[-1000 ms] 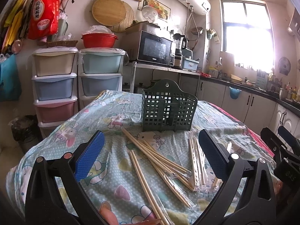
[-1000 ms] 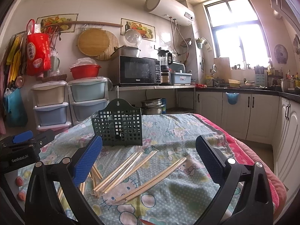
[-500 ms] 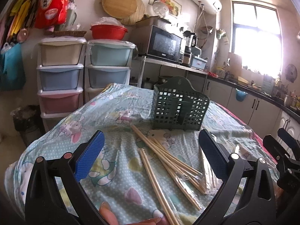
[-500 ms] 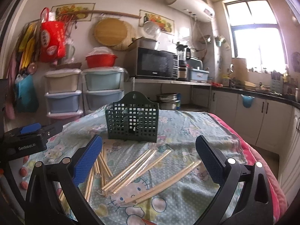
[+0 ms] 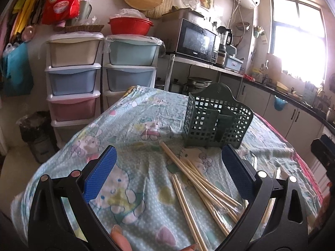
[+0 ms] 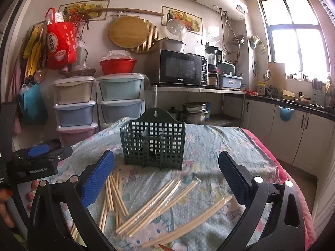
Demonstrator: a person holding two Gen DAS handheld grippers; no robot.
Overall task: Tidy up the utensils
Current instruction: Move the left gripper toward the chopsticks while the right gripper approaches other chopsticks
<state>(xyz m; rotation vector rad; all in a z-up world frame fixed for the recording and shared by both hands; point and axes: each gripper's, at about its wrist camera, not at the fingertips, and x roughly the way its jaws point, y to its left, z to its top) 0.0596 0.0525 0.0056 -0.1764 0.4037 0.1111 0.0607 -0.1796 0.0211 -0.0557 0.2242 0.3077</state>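
Note:
A dark green lattice utensil holder (image 5: pixel 216 122) stands upright on the table's patterned cloth; it also shows in the right wrist view (image 6: pixel 153 139). Several wrapped wooden chopsticks (image 5: pixel 199 184) lie scattered in front of it, also seen from the right wrist (image 6: pixel 159 200). My left gripper (image 5: pixel 169 171) is open and empty, hovering above the near-left chopsticks. My right gripper (image 6: pixel 166 175) is open and empty above the right-hand chopsticks. The left gripper's body (image 6: pixel 39 163) shows at the left of the right wrist view.
The table's cloth (image 5: pixel 134 129) is light blue with cartoon prints. Stacked plastic drawers (image 5: pixel 73 79) stand behind the table at left. A microwave (image 6: pixel 181 68) sits on a shelf behind. Kitchen cabinets (image 6: pixel 293 138) run along the right.
Both grippers have shifted left, so the holder and chopsticks sit further right in each view. Both stay open and empty.

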